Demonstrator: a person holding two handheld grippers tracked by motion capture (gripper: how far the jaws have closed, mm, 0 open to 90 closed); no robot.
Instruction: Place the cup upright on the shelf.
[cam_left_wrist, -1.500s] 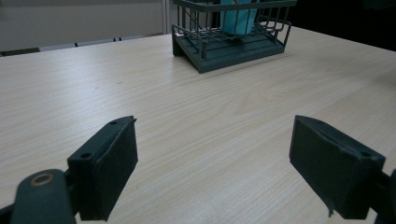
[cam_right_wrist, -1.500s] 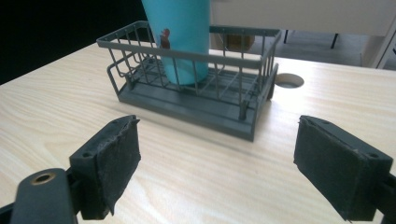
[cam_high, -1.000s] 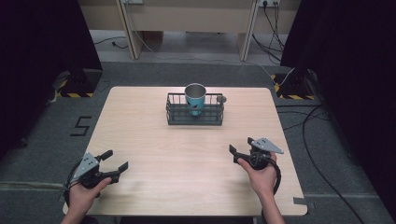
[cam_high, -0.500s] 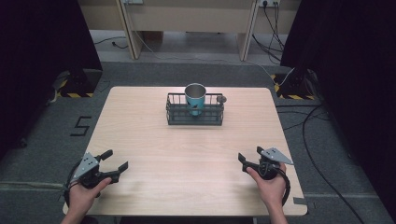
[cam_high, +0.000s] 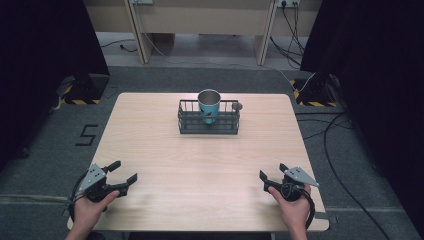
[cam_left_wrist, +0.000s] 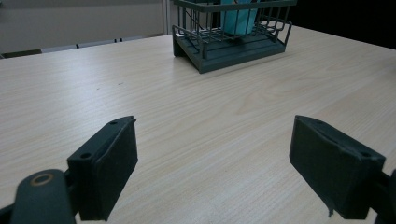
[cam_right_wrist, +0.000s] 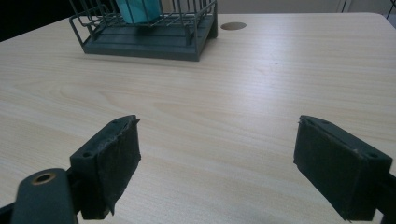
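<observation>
I saw the left gripper (cam_high: 122, 172) low over the table (cam_high: 200, 165) near its left front corner, jaws spread, gripping nothing | I saw the right gripper (cam_high: 272, 172) near the right front corner, jaws likewise apart, empty | teal cup (cam_high: 209, 105) stood upright inside the wire basket (cam_high: 186, 122) at the far middle, well apart from both.

A single black digit "5" (cam_high: 85, 135) is showing on the grey carpet floor (cam_high: 45, 165) to the left of the table (cam_high: 210, 165), while no other text, label or brand is reading clearly anywhere else.
</observation>
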